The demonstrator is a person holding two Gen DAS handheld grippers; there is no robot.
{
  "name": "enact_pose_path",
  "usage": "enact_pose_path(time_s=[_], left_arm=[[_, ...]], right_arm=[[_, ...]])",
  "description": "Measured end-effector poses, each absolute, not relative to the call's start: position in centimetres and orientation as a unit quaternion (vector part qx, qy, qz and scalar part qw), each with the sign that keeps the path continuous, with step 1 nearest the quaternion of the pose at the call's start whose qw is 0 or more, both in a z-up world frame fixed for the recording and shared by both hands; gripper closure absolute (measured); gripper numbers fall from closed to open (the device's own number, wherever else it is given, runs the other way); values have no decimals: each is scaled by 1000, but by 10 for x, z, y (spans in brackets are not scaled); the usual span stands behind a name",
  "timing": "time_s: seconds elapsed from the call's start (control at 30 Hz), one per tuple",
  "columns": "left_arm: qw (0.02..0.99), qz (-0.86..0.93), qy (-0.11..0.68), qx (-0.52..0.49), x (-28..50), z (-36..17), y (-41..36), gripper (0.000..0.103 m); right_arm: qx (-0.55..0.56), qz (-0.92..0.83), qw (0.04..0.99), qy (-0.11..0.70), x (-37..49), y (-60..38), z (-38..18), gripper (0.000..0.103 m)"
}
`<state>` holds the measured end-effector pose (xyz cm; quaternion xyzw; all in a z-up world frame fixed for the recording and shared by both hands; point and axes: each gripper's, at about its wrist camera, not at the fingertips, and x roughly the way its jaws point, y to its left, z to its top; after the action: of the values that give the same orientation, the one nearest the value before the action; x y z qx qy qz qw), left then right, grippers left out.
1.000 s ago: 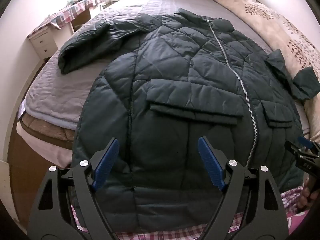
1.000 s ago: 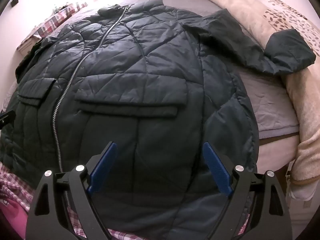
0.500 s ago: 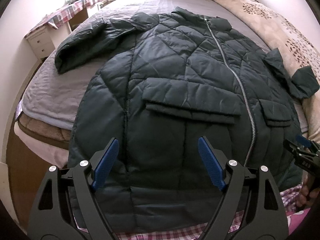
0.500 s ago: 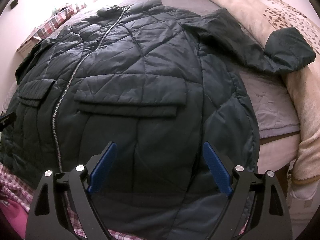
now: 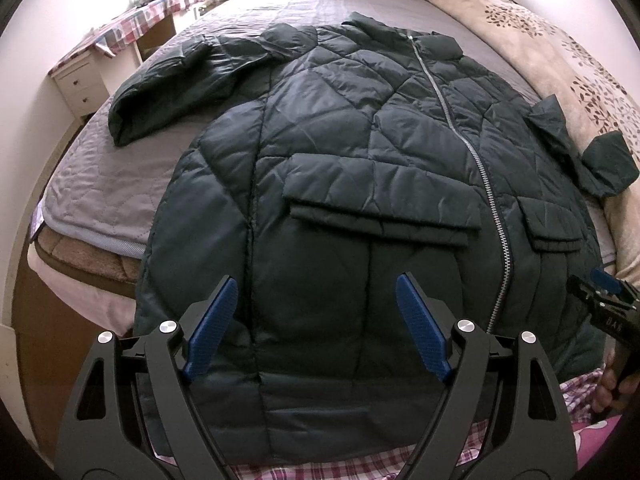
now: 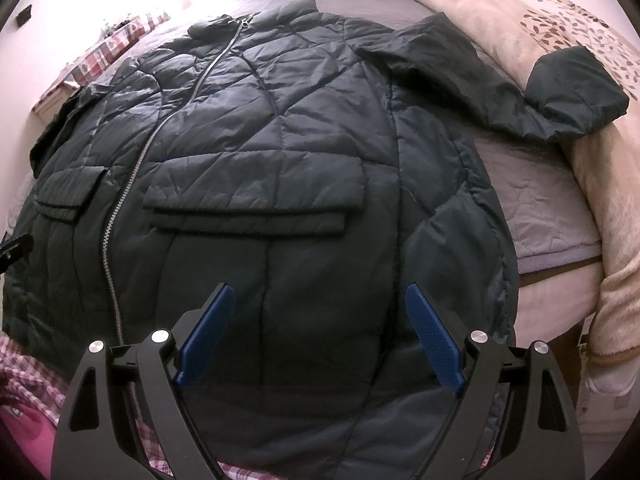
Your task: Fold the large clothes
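Dark quilted jacket spread front-up across a bed with a grey quilted cover, zipped along a silver zipper, collar toward the far end, hem hanging off the near edge. Two flap pockets on the chest panels, the larger one in mid-view from the left wrist. One sleeve thrown out to the left over the grey cover; the other sleeve stretched right, its cuff resting on a beige leaf-patterned blanket. Left gripper poised above the lower front of the jacket, blue pads spread wide, nothing between them, not touching the fabric. Right gripper likewise above the lower front on the other side of the zipper, blue pads spread wide and empty. Plaid pink cloth showing under the hem at the near edge. White drawer unit beside the bed at far left, with a checked cloth on top.
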<state>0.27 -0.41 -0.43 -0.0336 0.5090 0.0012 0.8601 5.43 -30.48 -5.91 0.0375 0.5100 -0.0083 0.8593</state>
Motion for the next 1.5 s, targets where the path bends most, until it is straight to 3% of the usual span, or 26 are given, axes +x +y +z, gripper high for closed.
enact_pose_path(time_s=[0.4,0.93,1.5], left_arm=[[861,0,508,-29,4,-5,-6,22],[857,5,515,9,14,-2,-16,22],[853,11,522,19,32,-1,-22,22]], right_arm=[[77,-56,875,474,59,-348,-42,18],[245,-239,873,347,80,-540,5,18],[241,-265,857,370,108,-562,-16,18]])
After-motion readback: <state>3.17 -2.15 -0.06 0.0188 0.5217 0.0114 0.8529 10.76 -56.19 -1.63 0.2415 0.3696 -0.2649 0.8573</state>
